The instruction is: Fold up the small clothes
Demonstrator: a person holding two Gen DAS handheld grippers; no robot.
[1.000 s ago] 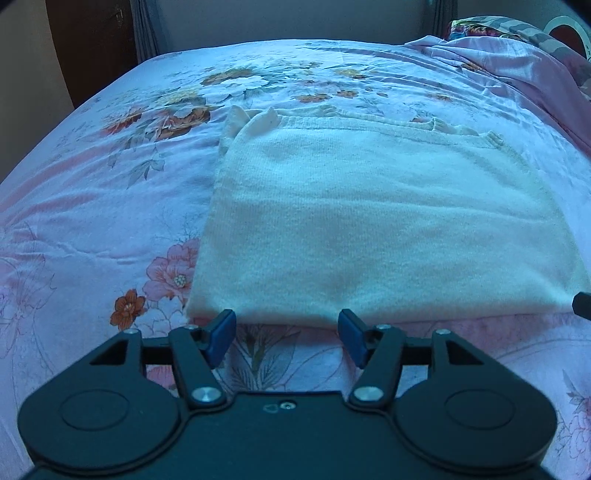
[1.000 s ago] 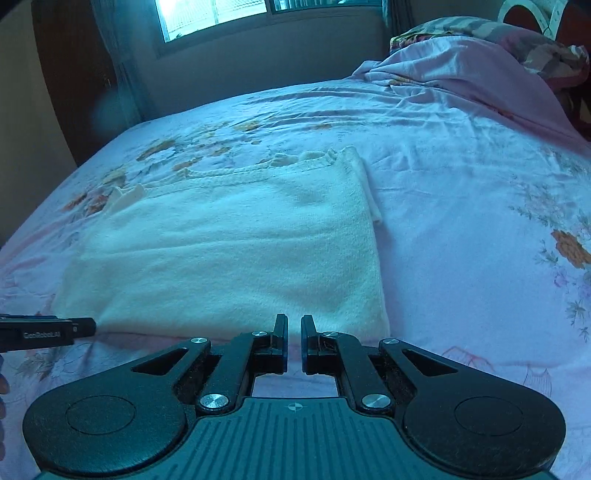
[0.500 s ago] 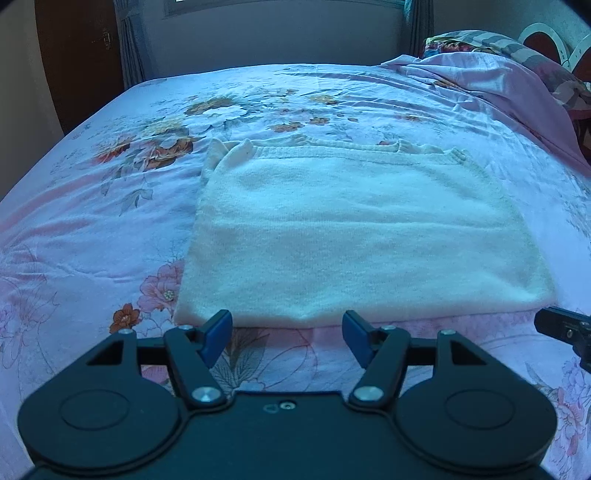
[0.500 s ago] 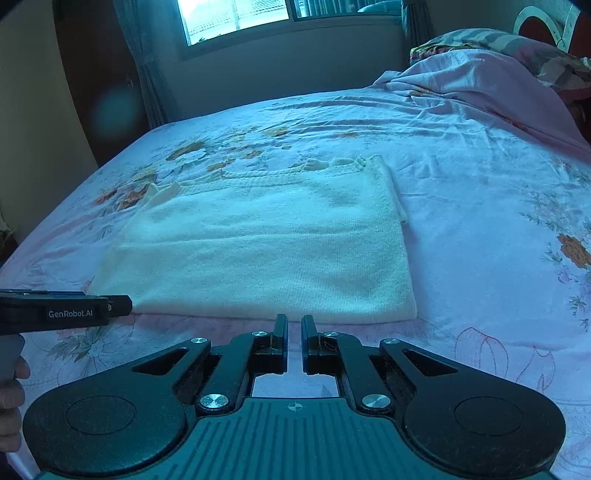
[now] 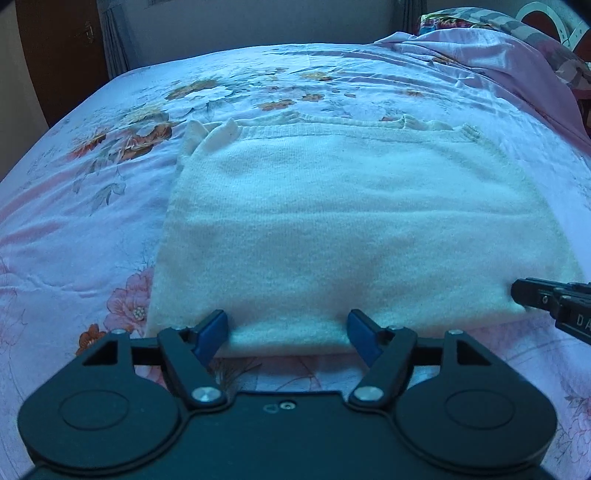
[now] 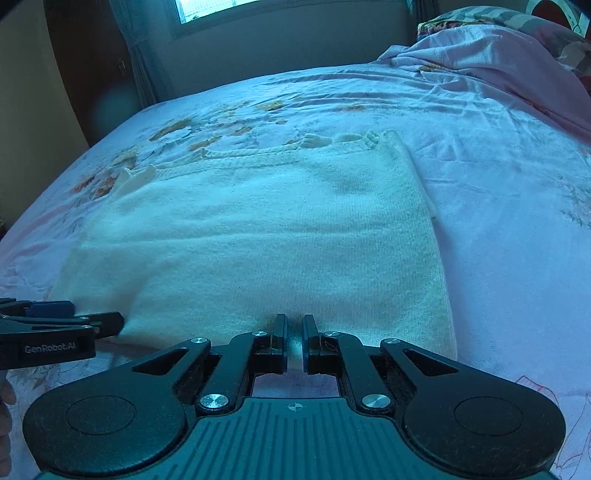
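A cream knitted sweater [image 5: 351, 236] lies folded flat on the floral bed sheet; it also shows in the right wrist view [image 6: 266, 251]. My left gripper [image 5: 288, 334] is open, its blue-padded fingers astride the sweater's near folded edge on the left part. My right gripper [image 6: 294, 341] is nearly closed at the near edge on the right part, with a narrow gap where the sweater's edge shows. Each gripper shows in the other's view, the right one at the sweater's near right corner [image 5: 546, 299], the left one at its near left corner [image 6: 74, 321].
The pink floral bed sheet [image 5: 92, 206] spreads all round. A crumpled pink blanket [image 6: 491, 62] and pillows lie at the far right. A window [image 6: 229, 7], curtain and dark wooden door stand beyond the bed.
Both grippers have moved forward to the sweater's near edge. The left stays open and the right stays nearly closed.
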